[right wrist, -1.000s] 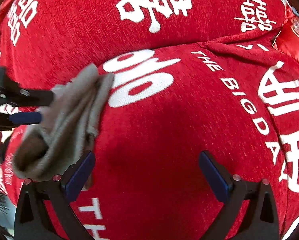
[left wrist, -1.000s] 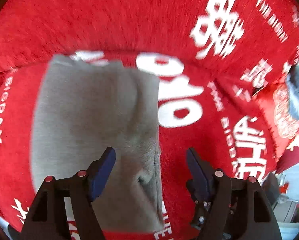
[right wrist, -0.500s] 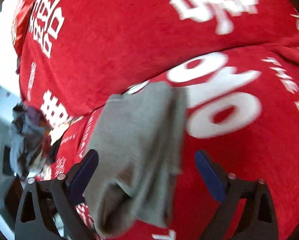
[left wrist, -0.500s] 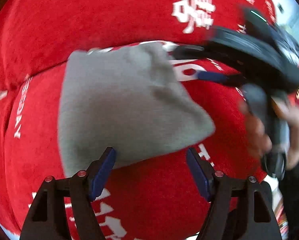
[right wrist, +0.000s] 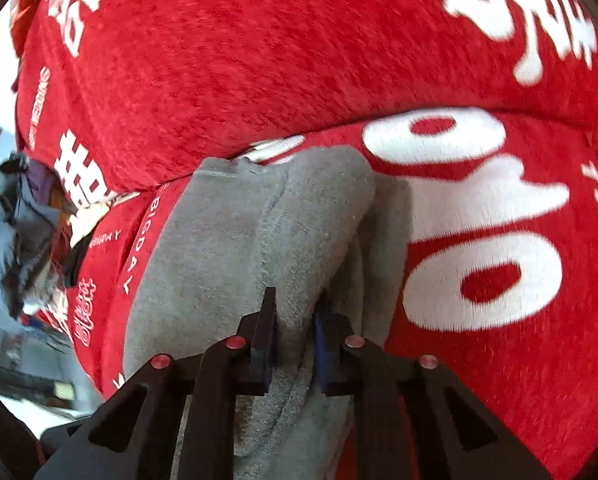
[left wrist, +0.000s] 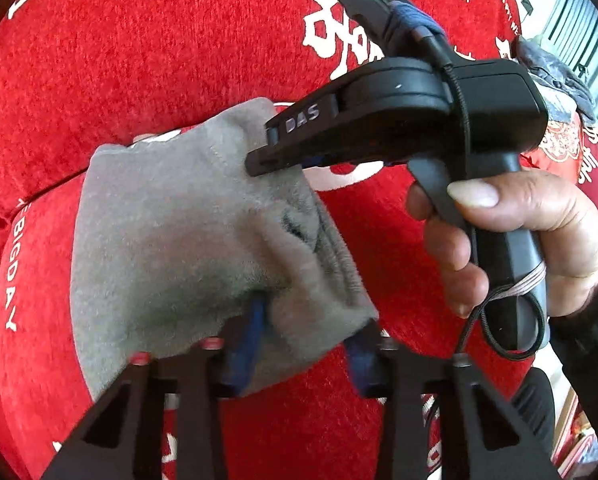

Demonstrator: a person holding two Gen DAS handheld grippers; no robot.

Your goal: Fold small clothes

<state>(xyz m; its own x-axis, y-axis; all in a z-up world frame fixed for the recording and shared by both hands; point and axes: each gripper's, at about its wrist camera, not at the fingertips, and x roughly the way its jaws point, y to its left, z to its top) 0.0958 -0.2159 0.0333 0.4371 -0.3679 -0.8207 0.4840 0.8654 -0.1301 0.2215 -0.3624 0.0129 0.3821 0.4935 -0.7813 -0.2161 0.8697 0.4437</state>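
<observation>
Two-handed pinch on a small grey garment [left wrist: 171, 248], which lies bunched on the red printed sofa cover [left wrist: 147, 60], on the seat just below the seam where the seat meets the backrest. Half a second earlier both tools stood spread and apart from the cloth; now the left gripper [left wrist: 303, 344] has drawn its blue pads in on the garment's near edge, and the right gripper [right wrist: 295, 332], worked by the person's right hand [left wrist: 531, 240], is pressed together on a raised ridge at the garment's far edge. In the right wrist view the pinched ridge stands up between the pads, the rest of the garment sagging beside it. With both edges secured, the cloth is judged ready to be lifted or spread for folding. A heap of other clothes [right wrist: 23, 232] lies well off to the garment's left.
</observation>
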